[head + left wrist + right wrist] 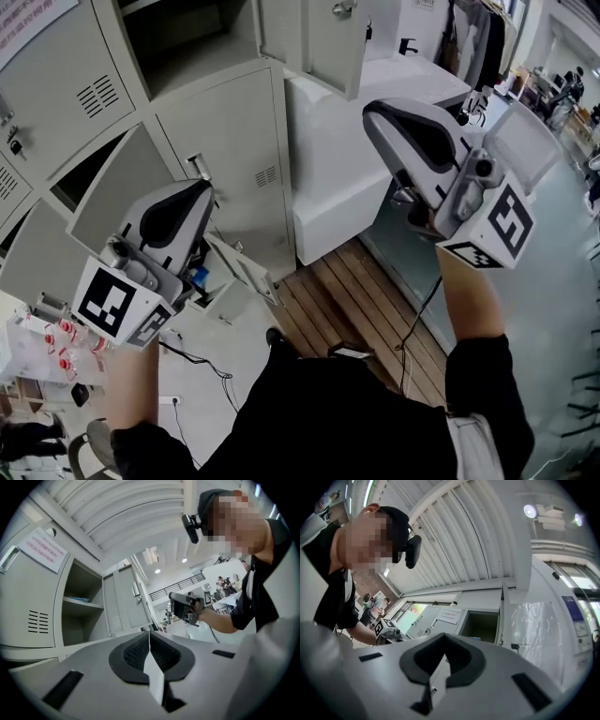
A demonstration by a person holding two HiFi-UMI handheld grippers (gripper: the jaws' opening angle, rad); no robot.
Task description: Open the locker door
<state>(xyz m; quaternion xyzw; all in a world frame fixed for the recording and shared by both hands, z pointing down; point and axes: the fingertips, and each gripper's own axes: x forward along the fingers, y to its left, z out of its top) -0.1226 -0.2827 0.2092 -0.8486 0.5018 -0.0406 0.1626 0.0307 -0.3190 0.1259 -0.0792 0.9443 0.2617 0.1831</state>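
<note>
A bank of grey metal lockers [56,103] fills the upper left of the head view. One upper locker door [314,37] stands swung open, showing its dark compartment [187,37]. Below it a door [230,141] with a latch [199,167] is closed. Two lower doors [131,187] hang ajar. My left gripper [202,192] is shut and empty, held in the air in front of the lower lockers. My right gripper [375,112] is shut too, raised off to the right, away from the lockers. The left gripper view shows the shut jaws [149,637] and an open compartment [82,606].
A white counter block [375,159] stands right of the lockers, with wooden decking [347,300] below it. Cables [202,361] trail over the floor. Small red-and-white bottles [56,347] sit at the lower left. Clothes [478,42] hang at the top right.
</note>
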